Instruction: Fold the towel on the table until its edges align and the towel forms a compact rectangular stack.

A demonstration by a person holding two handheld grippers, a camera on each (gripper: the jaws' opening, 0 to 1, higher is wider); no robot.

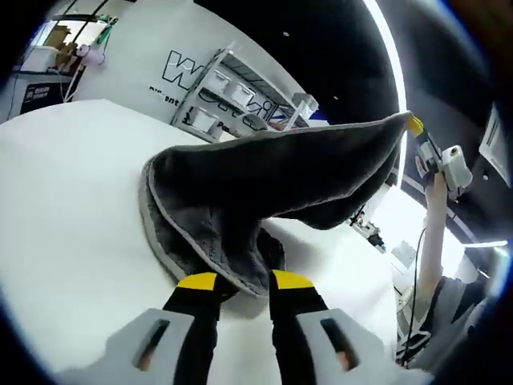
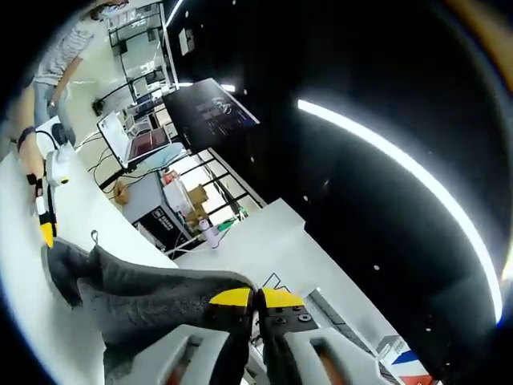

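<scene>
1. Right now the left gripper (image 1: 244, 282) has its 2 yellow-tipped jaws closed on the near edge of the grey towel (image 1: 264, 192), which bunches between and just ahead of the tips.
2. From that pinch, in the left gripper view, the towel rises off the white table (image 1: 72, 208) and stretches up and away to the right, ending in a far corner held by the right gripper (image 1: 415, 126).
3. Behind that far gripper a person's forearm (image 1: 433, 233) hangs down at the right side of the view.
4. Under the lifted cloth, a lower layer of the towel lies on the table with a pale hem curving round to the left of the jaws.
5. Beyond the table stands a metal shelf rack (image 1: 232, 100) against a white wall with dark lettering.
6. In the right gripper view, the right gripper (image 2: 258, 298) has its 2 jaws pressed tight together, clamped on a corner of the towel (image 2: 136, 301).
7. From there the cloth runs left of the jaws to the left gripper (image 2: 46, 228), whose yellow tip touches the other end.
8. Farther ahead stand a dark display panel (image 2: 212, 112) and a person (image 2: 60, 60) near the top left.
</scene>
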